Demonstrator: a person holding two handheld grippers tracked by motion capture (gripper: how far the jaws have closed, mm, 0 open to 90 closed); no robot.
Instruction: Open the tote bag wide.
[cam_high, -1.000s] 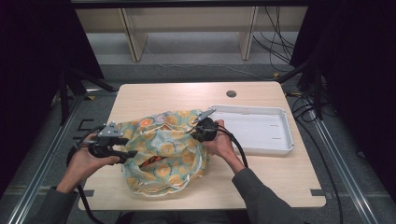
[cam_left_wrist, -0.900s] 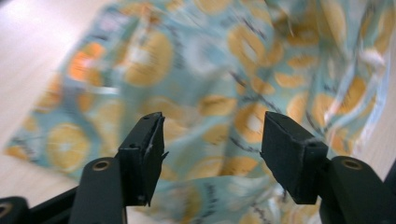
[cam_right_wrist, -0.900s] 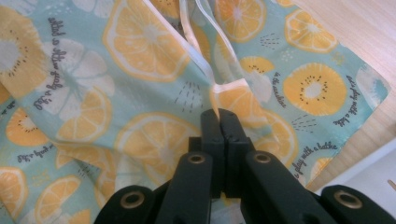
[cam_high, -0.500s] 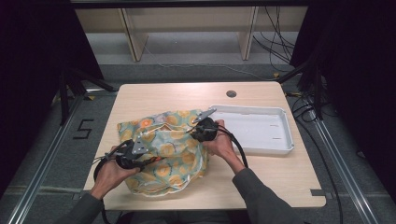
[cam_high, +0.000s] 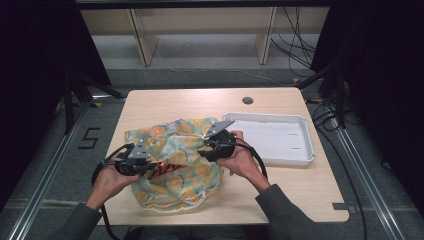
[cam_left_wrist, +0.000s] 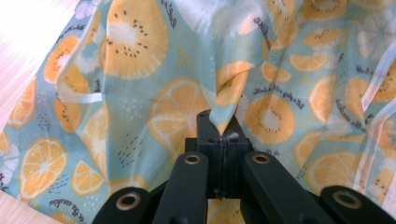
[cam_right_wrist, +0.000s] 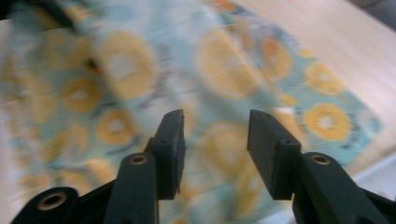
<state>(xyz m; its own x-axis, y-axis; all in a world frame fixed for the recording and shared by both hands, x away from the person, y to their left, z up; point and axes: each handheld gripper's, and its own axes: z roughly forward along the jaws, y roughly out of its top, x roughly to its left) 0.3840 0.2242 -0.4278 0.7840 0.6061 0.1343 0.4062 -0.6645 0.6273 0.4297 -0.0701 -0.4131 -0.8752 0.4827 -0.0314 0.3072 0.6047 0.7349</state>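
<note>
A light blue cloth (cam_high: 176, 176) printed with orange fruit slices lies bunched on the wooden table (cam_high: 175, 102). My left gripper (cam_high: 151, 167) sits at the cloth's left side. Its jaws have just been closing, and in the left gripper view my left gripper (cam_left_wrist: 223, 136) is shut on a pinched fold of the cloth (cam_left_wrist: 140, 70). My right gripper (cam_high: 204, 148) is over the cloth's upper right part. Its jaws have just been opening, and in the right gripper view my right gripper (cam_right_wrist: 215, 140) stands open above the blurred cloth (cam_right_wrist: 140, 70) with nothing between its fingers.
A white rectangular tray (cam_high: 301, 161) lies on the table to the right of the cloth, close to my right hand. A small dark hole (cam_high: 247, 100) sits near the table's far edge. Cables trail from both grippers toward the front edge.
My left hand has moved right from the cloth's left edge onto the cloth, which is now gathered up there. My right hand has stayed near the cloth's upper right.
</note>
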